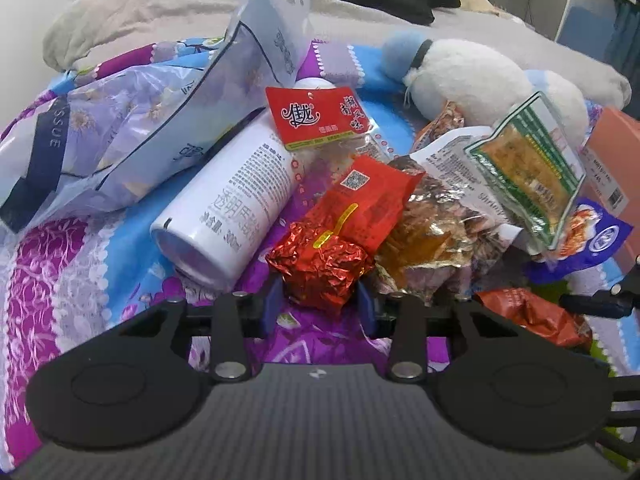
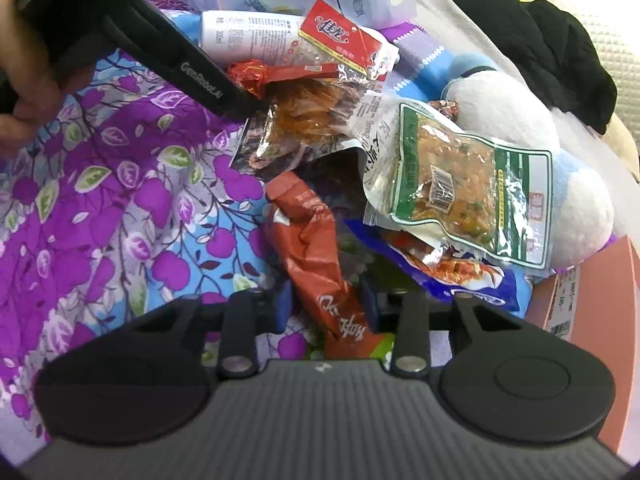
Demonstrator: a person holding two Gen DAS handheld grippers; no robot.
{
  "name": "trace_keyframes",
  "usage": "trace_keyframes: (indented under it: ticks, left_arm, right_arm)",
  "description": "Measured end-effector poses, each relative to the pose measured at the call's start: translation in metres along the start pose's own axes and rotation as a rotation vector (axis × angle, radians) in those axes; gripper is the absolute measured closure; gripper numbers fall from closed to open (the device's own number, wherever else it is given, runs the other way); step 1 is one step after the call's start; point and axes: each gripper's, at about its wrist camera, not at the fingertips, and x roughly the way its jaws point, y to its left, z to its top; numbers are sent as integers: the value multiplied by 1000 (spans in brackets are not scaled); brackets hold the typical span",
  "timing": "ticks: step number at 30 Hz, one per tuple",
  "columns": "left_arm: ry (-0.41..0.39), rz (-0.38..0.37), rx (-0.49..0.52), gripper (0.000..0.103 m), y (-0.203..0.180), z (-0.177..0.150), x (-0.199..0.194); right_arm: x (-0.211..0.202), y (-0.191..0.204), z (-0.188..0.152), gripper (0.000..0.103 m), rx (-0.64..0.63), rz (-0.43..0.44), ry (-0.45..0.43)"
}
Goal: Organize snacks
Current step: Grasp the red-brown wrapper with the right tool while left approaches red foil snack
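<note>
A heap of snack packets lies on a purple and blue floral bedsheet. My left gripper is shut on a crumpled red foil packet, with its blue pads against both sides. The right wrist view shows that same gripper's black finger reaching the red foil packet. My right gripper is shut on a long orange-red packet, which hangs down between its blue pads. This orange-red packet also shows low on the right in the left wrist view.
A white bottle lies left of the heap, under a tissue pack. A green-bordered packet, a blue packet and a red-labelled clear packet are piled together. A white plush toy and a pink box stand on the right.
</note>
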Motion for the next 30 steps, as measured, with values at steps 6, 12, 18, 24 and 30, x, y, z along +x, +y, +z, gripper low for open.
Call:
trace_keyframes:
  ticks: [6, 12, 18, 24, 30]
  left_arm:
    - [0, -19, -73, 59, -2, -15, -31]
    - [28, -21, -101, 59, -18, -47, -71]
    - [68, -32, -102, 59, -36, -89, -106]
    - [69, -41, -95, 59, -55, -119, -141]
    - [107, -79, -103, 59, -71, -139, -159]
  right_arm:
    - [-20, 6, -12, 68, 38, 1, 5]
    - [-51, 9, -27, 68, 120, -4, 17]
    - [-84, 20, -49, 68, 173, -17, 26]
    - [-108, 33, -76, 69, 263, -24, 49]
    - [-124, 46, -102, 69, 360, -32, 44]
